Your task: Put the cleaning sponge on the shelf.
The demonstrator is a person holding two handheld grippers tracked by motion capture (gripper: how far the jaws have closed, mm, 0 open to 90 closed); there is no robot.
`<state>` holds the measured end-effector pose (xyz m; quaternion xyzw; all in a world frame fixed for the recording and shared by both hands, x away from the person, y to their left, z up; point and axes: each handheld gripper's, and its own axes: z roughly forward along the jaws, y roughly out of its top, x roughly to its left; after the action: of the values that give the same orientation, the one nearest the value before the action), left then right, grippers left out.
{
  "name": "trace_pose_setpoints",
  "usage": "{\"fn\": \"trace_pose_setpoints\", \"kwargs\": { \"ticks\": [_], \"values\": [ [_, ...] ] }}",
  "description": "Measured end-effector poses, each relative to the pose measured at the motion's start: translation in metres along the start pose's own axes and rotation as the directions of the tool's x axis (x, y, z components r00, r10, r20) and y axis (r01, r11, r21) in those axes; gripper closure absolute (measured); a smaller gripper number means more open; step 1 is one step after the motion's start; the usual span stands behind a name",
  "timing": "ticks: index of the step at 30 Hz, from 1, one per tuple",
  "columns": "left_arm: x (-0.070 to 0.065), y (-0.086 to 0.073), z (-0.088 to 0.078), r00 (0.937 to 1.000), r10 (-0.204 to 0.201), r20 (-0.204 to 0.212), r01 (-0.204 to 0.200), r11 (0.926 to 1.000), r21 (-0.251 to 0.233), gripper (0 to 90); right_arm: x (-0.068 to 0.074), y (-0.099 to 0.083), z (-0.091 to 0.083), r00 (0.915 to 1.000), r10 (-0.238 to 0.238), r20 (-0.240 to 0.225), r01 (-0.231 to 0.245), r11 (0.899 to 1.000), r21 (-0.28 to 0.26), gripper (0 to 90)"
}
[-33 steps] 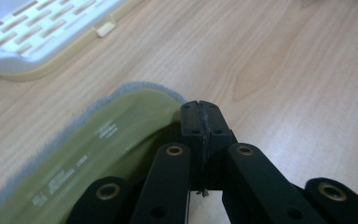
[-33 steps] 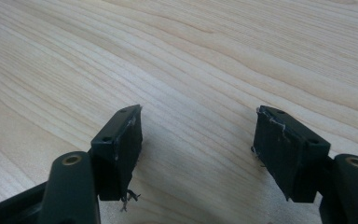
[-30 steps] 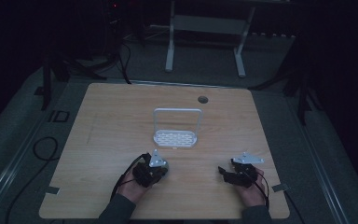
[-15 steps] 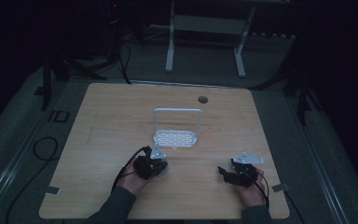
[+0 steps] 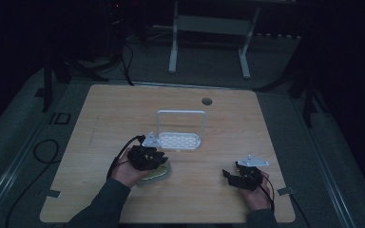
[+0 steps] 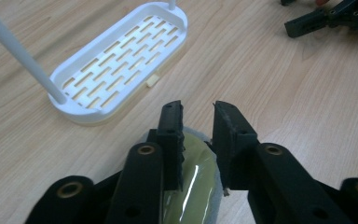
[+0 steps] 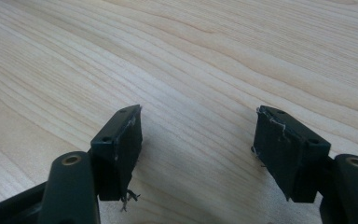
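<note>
Colours and patterns, current frame

Surface point(image 6: 279, 93): light wood, fine lengthwise grain, one dark round hole near the far edge. Rack point(image 6: 121, 60): white all over, base cut with rows of short slots in a staggered brick pattern, white hoop handle. Sponge point(image 6: 193, 182): pale yellow-green face under glossy clear wrap, grey layer along its edge. Left tool point(image 6: 198, 121): matte black, brass-coloured rivets, light grey triangular plate on top. Right tool point(image 7: 198, 135): same black, frayed pale threads on the pads.
</note>
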<state>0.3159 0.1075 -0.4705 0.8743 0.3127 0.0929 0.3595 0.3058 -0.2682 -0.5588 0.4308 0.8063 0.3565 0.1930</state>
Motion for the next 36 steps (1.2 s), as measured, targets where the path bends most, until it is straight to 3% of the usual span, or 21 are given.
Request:
{"fn": "trace_pose_setpoints", "kwargs": {
  "ticks": [6,20,26,32,36],
  "values": [
    [0.01,-0.002,-0.001,0.9996,-0.005,0.027,0.005,0.9997,0.024,66.1,0.0,0.0,0.0,1.0,0.0,0.0,0.0,1.0,0.0,31.8],
    [0.021,-0.003,-0.002,0.9979,0.042,0.049,-0.048,0.9918,0.118,59.5,0.0,0.0,0.0,1.0,0.0,0.0,0.0,1.0,0.0,31.8],
    [0.022,0.0,-0.001,0.9958,0.068,0.062,-0.077,0.9832,0.165,57.6,0.0,0.0,0.0,1.0,0.0,0.0,0.0,1.0,0.0,31.8],
    [0.023,0.004,0.002,0.9934,0.092,0.068,-0.106,0.9682,0.227,56.5,0.0,0.0,0.0,1.0,0.0,0.0,0.0,1.0,0.0,31.8],
    [0.024,0.005,0.003,0.9935,0.087,0.073,-0.103,0.9622,0.252,56.6,0.0,0.0,0.0,1.0,0.0,0.0,0.0,1.0,0.0,31.8]
  ]
}}
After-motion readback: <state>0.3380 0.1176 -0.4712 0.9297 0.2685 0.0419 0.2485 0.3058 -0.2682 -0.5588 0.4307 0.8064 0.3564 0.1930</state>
